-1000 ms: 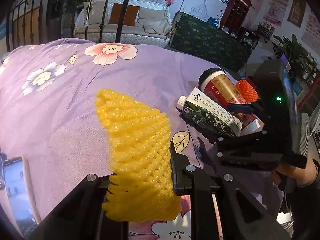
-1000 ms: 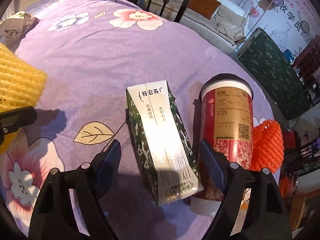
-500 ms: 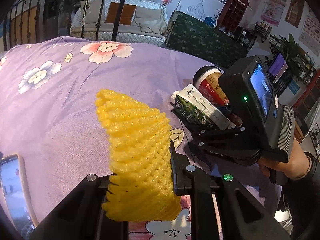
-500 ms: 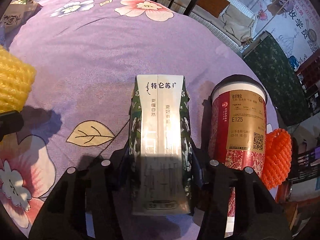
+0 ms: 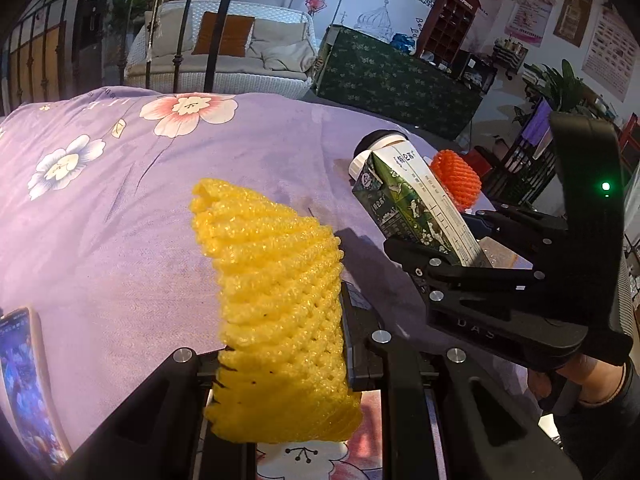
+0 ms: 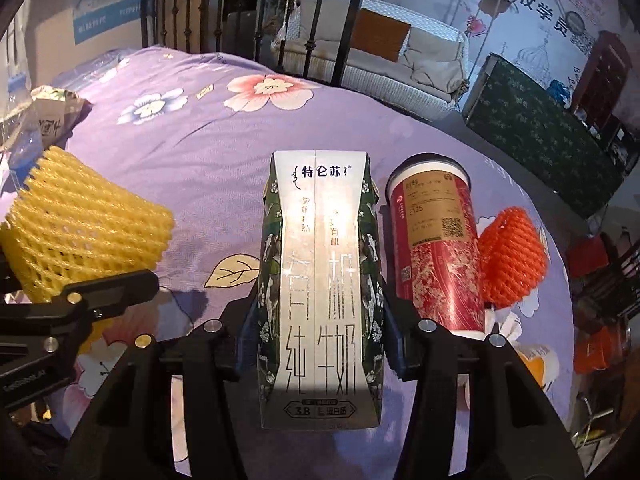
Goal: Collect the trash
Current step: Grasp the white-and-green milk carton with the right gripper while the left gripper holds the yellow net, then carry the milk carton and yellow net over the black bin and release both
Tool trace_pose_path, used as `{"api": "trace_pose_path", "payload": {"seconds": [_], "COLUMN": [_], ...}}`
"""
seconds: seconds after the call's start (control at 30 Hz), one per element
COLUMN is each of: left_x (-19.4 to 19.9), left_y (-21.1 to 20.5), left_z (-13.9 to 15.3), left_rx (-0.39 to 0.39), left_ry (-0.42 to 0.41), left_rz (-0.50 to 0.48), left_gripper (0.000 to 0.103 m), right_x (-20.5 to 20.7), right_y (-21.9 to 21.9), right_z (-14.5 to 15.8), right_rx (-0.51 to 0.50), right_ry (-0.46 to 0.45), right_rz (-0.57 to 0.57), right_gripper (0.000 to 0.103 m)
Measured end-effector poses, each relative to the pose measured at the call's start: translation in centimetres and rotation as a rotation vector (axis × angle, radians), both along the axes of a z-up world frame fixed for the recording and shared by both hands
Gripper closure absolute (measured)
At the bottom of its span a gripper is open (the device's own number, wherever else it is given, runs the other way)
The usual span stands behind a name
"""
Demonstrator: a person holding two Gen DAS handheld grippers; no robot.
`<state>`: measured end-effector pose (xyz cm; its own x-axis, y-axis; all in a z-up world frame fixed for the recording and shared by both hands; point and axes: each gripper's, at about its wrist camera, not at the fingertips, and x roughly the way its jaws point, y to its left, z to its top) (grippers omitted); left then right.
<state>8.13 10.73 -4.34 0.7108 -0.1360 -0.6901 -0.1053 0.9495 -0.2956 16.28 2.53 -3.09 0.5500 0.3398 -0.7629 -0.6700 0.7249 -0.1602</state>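
Both grippers carry trash above the purple floral bedspread [image 6: 192, 152].
Left gripper [image 5: 280, 364] pinches a yellow foam fruit net [image 5: 276, 300]; right gripper [image 6: 318, 344] clamps a green-and-white milk carton [image 6: 320, 280].

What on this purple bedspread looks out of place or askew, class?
The red drink cup lies tipped on its side on the bedspread, an orange foam net against it. Both are litter on a bed. The left gripper grips a yellow foam net; the right gripper grips a milk carton.
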Motion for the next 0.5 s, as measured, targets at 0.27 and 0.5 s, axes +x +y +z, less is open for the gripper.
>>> {"api": "trace_pose_path", "payload": {"seconds": [0.27, 0.5], "left_x": [-0.1, 0.2], "left_y": [-3.9, -8.4], "left_z": [0.8, 1.4], "left_rx": [-0.001, 0.007], "left_ry": [-0.023, -0.046], "left_rz": [-0.093, -0.211], "left_gripper": [0.086, 0.086], "right_x": [-2.5, -4.4], "right_y": [-6.2, -13.6], "right_z": [2.2, 2.8], "right_rx": [0.151, 0.241], "right_ry": [-0.007, -0.011], "right_rz": [-0.132, -0.296], "right_gripper": [0.052, 0.052]}}
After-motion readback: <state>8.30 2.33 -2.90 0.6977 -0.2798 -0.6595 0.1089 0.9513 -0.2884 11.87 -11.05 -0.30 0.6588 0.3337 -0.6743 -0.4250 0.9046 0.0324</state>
